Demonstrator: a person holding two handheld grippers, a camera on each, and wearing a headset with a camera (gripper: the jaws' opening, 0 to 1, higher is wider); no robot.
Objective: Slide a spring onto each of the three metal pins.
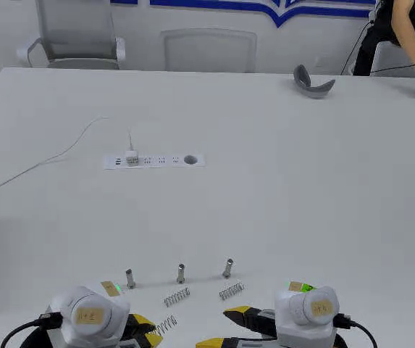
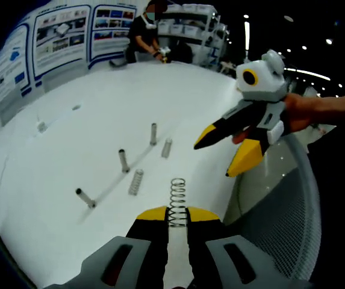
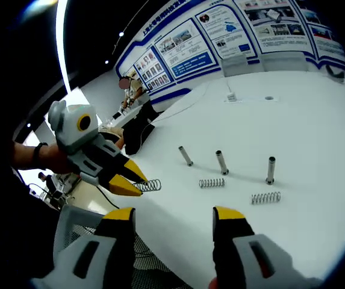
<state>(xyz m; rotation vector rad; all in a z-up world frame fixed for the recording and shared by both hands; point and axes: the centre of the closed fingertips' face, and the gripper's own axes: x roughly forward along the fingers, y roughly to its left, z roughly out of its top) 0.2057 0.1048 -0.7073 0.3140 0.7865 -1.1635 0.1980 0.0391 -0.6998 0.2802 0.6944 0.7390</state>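
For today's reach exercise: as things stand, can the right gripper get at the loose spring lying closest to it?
Probably yes: the right gripper is open, and bare table lies between it and that spring; nothing blocks the way.

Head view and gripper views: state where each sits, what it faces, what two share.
Head view: on the headset, looking down across the table; left gripper and right gripper at bottom edge.
Left gripper view: on that gripper, along shut jaws holding a spring.
Right gripper view: on that gripper, along open jaws toward the pins.
Shared: both gripper views show three pins and the opposite gripper.
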